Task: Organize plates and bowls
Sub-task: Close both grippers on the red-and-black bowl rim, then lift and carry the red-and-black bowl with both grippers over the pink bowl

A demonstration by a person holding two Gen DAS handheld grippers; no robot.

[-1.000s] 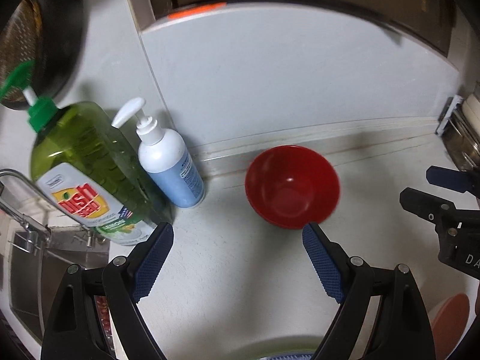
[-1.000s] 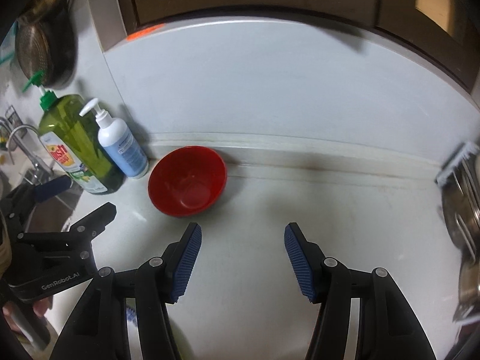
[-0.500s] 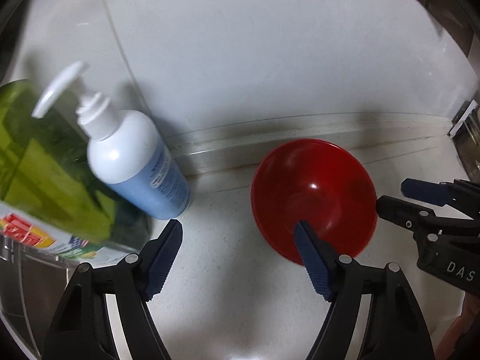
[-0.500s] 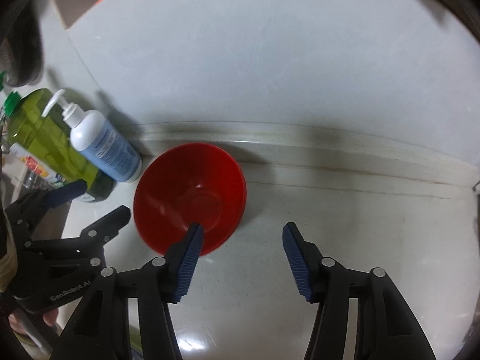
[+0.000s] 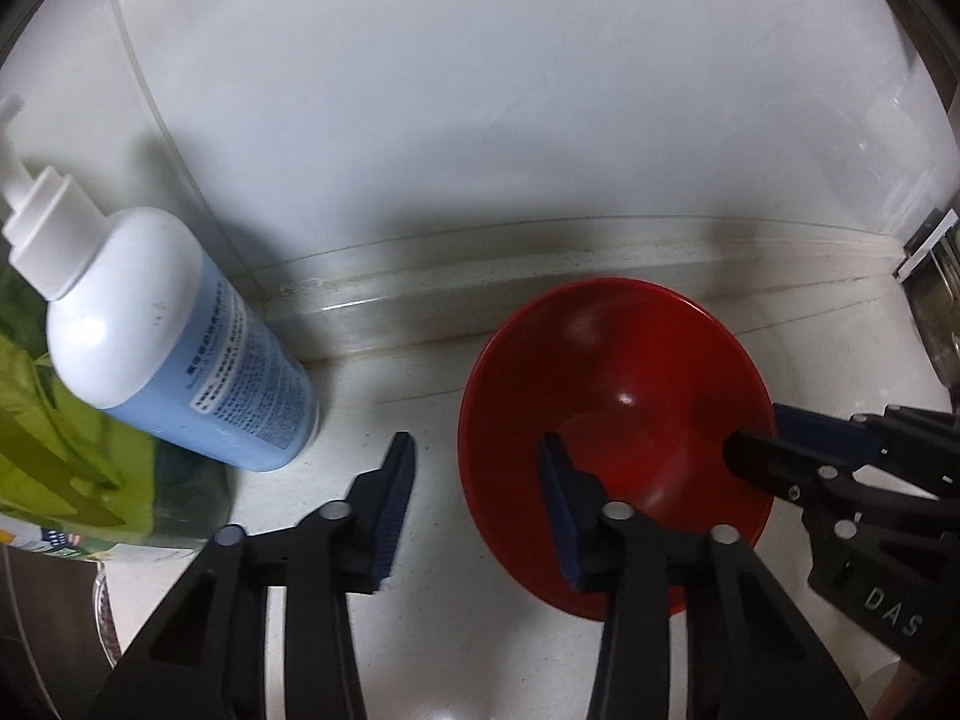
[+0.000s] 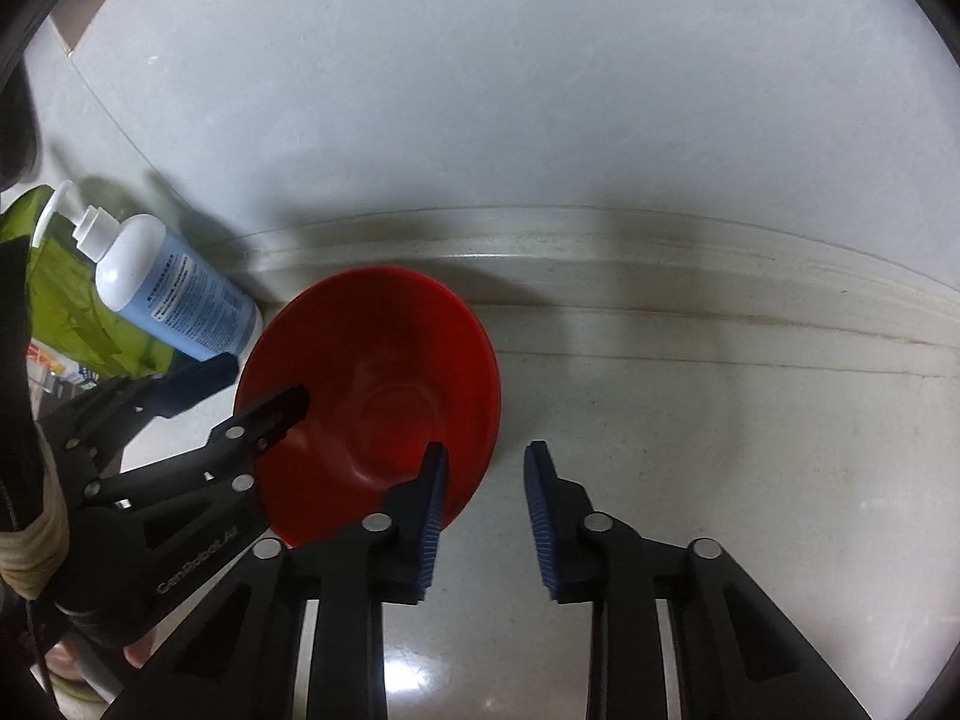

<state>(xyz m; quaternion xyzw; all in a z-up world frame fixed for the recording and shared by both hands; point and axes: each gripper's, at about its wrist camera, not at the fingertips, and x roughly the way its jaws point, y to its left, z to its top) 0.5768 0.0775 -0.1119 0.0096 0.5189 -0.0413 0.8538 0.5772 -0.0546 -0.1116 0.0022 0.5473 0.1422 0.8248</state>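
Left wrist view: red bowl (image 5: 618,396) sits upright on the white table (image 5: 420,372), just in front of the raised strip where the table meets the back wall (image 5: 480,120). Left tool (image 5: 477,495) straddles the near-left rim of the bowl: one blue-padded finger (image 5: 558,504) is inside the bowl, the other is outside it over bare table. Its jaws are closing, with the bowl wall between them; a gap is visible on both sides of the rim, so the pads are not pressing yet. To the left of the bowl stands a white pump bottle (image 5: 174,342) with a blue label, apart from the bowl, and behind that bottle a green dish-soap bottle (image 5: 66,456). At the right of the bowl a metal rack (image 5: 936,276) shows at the frame edge, too cut off to read. Right wrist view: right tool (image 6: 483,495) straddles the near-right rim of the bowl (image 6: 384,384), one padded finger (image 6: 433,498) inside the bowl and the other outside on the table side. Its jaws are also closing, bowl wall between them, pads not visibly clamped. The left tool enters the bowl from the opposite side in this view, held in a hand (image 6: 72,654) low at the left edge. Bowl interior looks bare.
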